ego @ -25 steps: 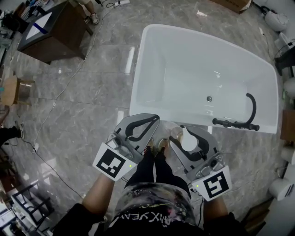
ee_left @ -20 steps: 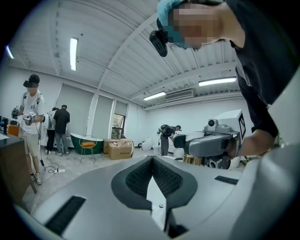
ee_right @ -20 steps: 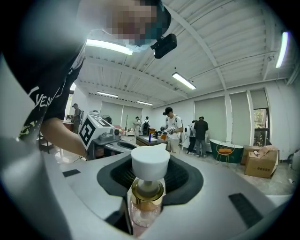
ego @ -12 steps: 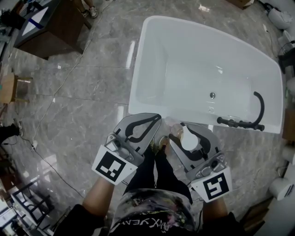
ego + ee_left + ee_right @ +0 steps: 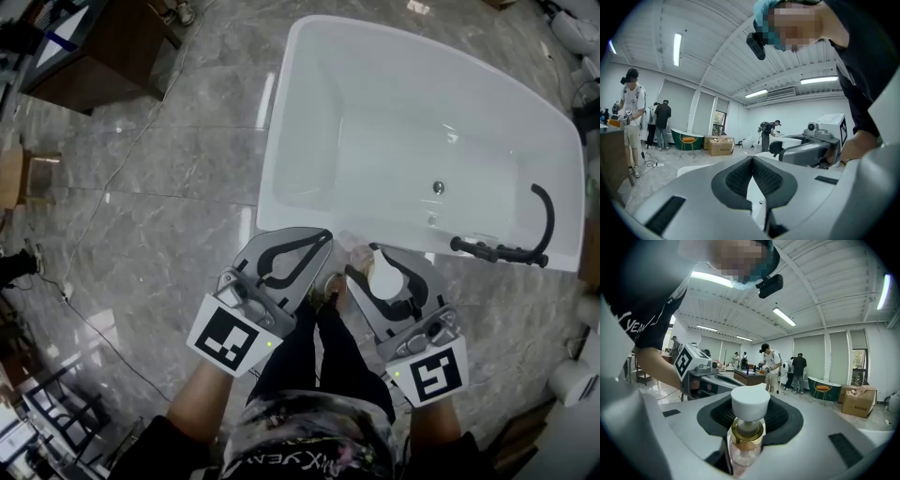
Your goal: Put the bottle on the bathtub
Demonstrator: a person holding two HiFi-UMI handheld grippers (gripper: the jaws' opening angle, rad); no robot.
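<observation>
A white bathtub (image 5: 281, 141) fills the upper middle of the head view, with a black faucet (image 5: 511, 251) on its near right rim. My right gripper (image 5: 382, 281) is shut on a clear pinkish bottle (image 5: 356, 251) with a gold collar and a white pump cap (image 5: 386, 274). It hovers just short of the tub's near rim. In the right gripper view the bottle (image 5: 746, 446) stands upright between the black pads (image 5: 780, 420) of the right gripper (image 5: 749, 437). My left gripper (image 5: 319, 239) is beside it, shut and holding nothing, as the left gripper (image 5: 752, 176) also shows in its own view.
The person's legs and shoes (image 5: 319, 298) stand on grey marble floor before the tub. A dark wooden desk (image 5: 112, 37) sits far left, and a cable (image 5: 103, 337) trails over the floor. White fixtures (image 5: 572, 380) line the right edge. Other people (image 5: 771, 364) work in the room behind.
The tub's near rim has come closer to both grippers in the head view. The bottle stays held in the right gripper; the left gripper stays shut.
</observation>
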